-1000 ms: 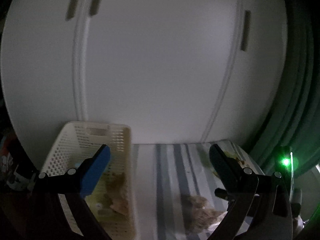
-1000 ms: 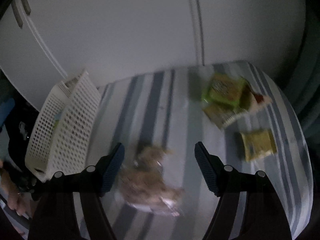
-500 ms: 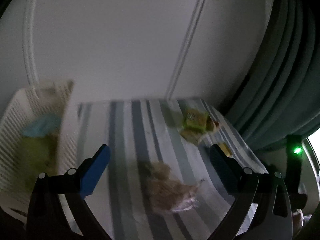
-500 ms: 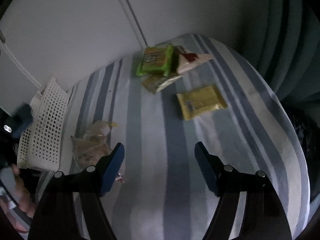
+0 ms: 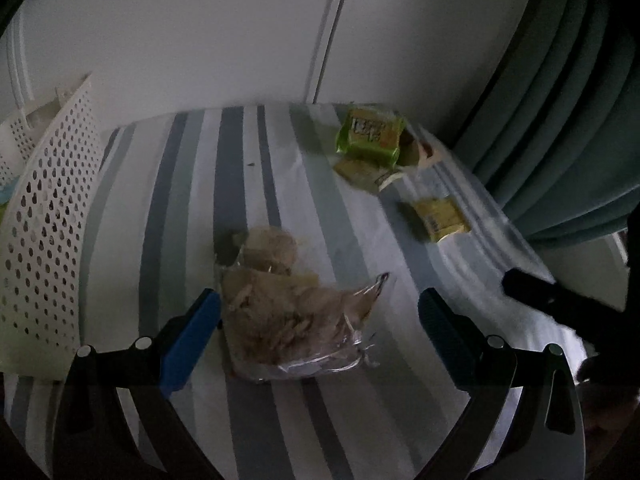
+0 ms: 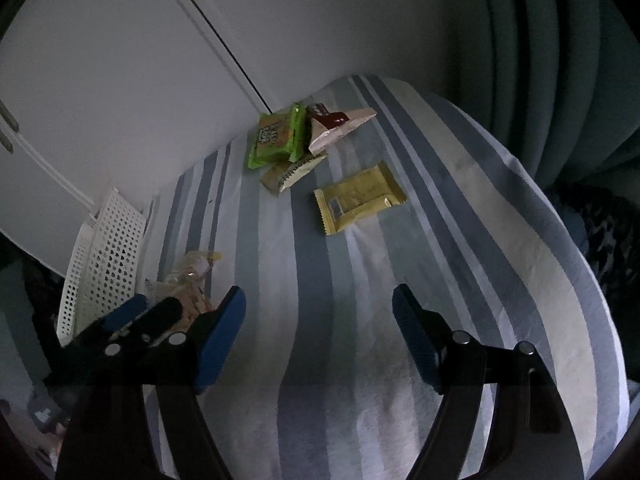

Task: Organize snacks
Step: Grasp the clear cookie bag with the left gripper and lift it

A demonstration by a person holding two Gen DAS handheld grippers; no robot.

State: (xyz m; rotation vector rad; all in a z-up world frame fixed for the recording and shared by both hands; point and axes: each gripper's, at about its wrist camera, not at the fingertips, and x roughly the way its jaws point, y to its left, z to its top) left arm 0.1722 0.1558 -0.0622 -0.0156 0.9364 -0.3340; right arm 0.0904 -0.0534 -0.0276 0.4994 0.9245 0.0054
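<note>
The left hand-held gripper [image 5: 319, 322] hangs low over the striped cloth [image 5: 280, 184], its blue-padded jaws spread wide and grasping nothing; a clear bag of pale brown snacks [image 5: 280, 312] lies on the cloth between them, its left edge just beside the left pad, though whether the two touch cannot be told. The right hand-held gripper [image 6: 319, 334] is likewise released, jaws wide apart over a bare stretch of the cloth near its front edge. In the right wrist view the left gripper's blue pads show at the lower left, next to the same clear bag. A white perforated basket [image 5: 48, 248] stands along the left edge of the cloth, close to the white cupboard doors [image 5: 200, 32] behind; something green and blue shows dimly inside it. Toward the far right corner a green snack packet [image 6: 276, 136] lies on top of a tan packet [image 6: 292, 170], with a white and dark red wrapper [image 6: 336, 128] touching its right side. A yellow packet [image 6: 360, 196] lies flat by itself just nearer than that pile. Teal curtains [image 5: 560, 100] hang at the right edge.
</note>
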